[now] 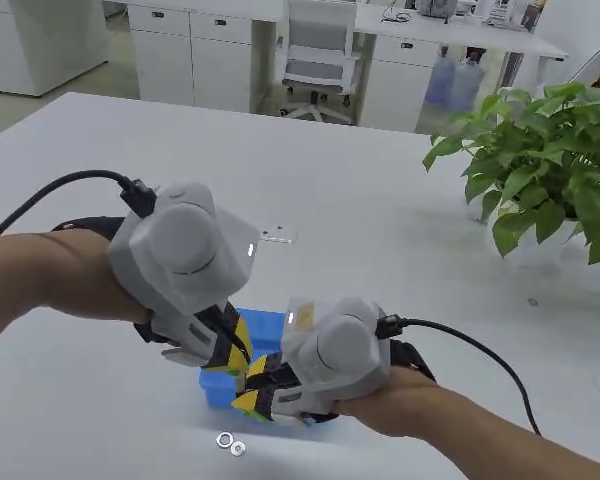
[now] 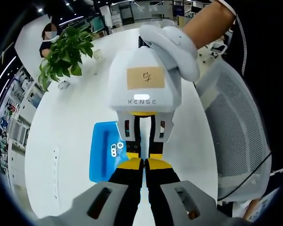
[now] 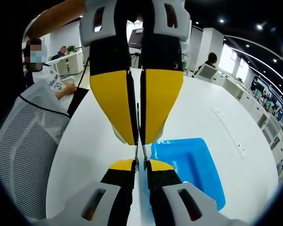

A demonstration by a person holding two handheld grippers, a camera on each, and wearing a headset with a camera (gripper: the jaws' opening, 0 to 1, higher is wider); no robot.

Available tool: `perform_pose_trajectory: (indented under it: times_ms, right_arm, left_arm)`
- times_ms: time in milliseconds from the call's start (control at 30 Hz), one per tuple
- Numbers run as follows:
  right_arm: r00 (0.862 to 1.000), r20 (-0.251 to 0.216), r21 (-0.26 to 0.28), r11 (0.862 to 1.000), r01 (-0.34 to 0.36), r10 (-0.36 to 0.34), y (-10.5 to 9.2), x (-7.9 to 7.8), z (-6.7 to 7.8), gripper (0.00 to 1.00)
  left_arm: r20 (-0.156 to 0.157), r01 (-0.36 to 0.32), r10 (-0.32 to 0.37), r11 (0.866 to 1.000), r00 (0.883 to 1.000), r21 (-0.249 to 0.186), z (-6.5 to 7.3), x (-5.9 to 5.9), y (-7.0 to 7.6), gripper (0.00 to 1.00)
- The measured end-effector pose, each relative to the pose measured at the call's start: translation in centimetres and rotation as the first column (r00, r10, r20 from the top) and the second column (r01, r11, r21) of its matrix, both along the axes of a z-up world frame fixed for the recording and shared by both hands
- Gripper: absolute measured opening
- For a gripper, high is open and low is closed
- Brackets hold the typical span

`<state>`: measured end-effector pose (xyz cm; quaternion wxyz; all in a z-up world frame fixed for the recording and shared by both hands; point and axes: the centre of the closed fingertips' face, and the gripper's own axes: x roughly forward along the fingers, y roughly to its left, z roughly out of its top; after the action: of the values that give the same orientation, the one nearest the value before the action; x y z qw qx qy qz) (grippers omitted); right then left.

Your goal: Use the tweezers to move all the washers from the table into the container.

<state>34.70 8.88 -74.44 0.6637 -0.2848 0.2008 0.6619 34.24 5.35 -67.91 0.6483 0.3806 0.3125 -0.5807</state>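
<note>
Blue container sits on the bench, half hidden under your claws. Your left claw and right claw meet tip to tip, both clamped on the tweezers, a barely visible sliver. Washers lie inside; two loose washers lie just beside it.

In the head view we see a leafy plant at right, an office chair top centre, white cabinets upper left.
</note>
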Motion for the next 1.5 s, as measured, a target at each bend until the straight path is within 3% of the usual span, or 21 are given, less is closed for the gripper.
perform_pose_trajectory:
  times_ms: [433, 900, 1300, 1500]
  right_arm:
    - [1.000, -0.011, -0.022, 1.000, -0.016, 0.016, 0.1, -1.6, -2.0, 0.11]
    - [0.999, -0.028, -0.039, 0.999, -0.022, 0.021, -0.3, -2.2, -3.7, 0.11]
    - [0.999, -0.041, -0.046, 0.998, -0.030, 0.028, -0.2, -2.5, -4.6, 0.11]
    - [0.999, -0.047, -0.040, 0.999, -0.027, 0.025, -0.1, -2.4, -4.5, 0.11]
  left_arm:
    - [-0.044, -0.001, 0.001, 1.000, 0.999, 0.002, -1.8, -1.2, 0.1, 0.06]
    - [-0.083, 0.007, -0.006, 1.000, 0.997, 0.008, -3.4, -2.1, 0.3, 0.06]
    - [-0.105, 0.001, -0.001, 1.000, 0.994, 0.002, -4.2, -2.3, 0.5, 0.06]
    - [-0.100, -0.001, 0.002, 1.000, 0.995, 0.005, -4.1, -2.1, 0.6, 0.06]
